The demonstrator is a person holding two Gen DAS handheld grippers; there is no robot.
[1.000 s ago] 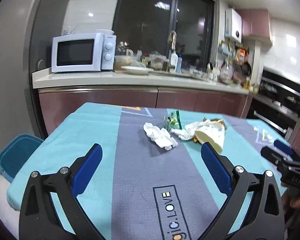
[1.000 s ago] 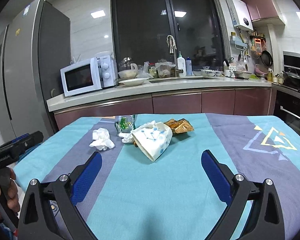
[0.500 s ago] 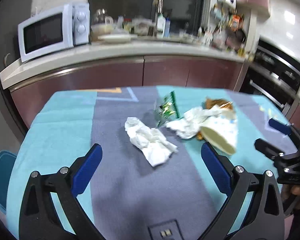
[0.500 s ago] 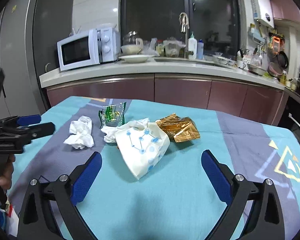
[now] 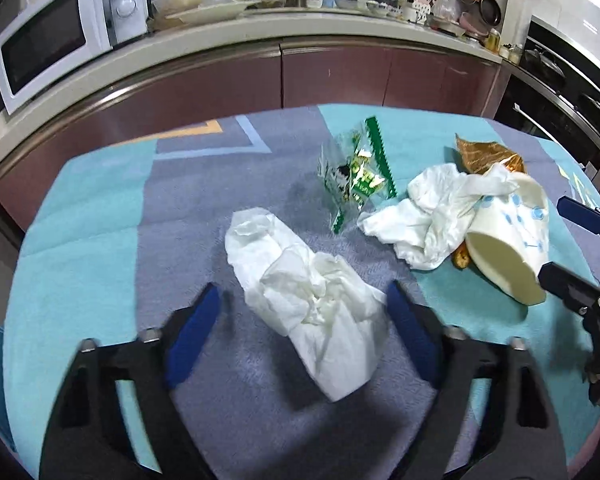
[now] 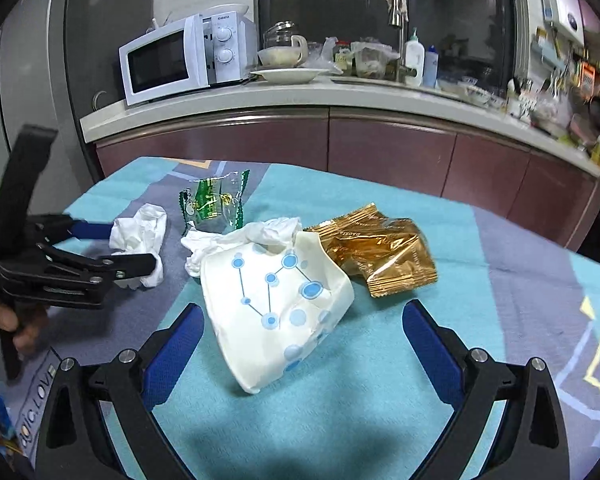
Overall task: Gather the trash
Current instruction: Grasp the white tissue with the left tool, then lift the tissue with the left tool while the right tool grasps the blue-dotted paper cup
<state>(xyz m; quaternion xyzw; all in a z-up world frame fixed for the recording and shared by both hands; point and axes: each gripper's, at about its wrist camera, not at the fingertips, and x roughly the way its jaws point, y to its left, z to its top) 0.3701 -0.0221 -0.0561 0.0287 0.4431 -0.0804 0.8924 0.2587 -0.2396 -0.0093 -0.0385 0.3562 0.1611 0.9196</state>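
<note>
In the last second the left gripper (image 5: 304, 316) has come down from a high look over the desk (image 5: 84, 248) to the crumpled tissue (image 5: 312, 300), which now lies between its wide-open fingers in the lower centre of the frame. The right gripper (image 6: 300, 332), also wide open, has come near the crushed paper cup (image 6: 276, 304) in the middle of its frame. I judge both first grasps are ready; nothing is collected yet.

White microwave (image 6: 180, 60) on counter (image 6: 340, 98)
</note>
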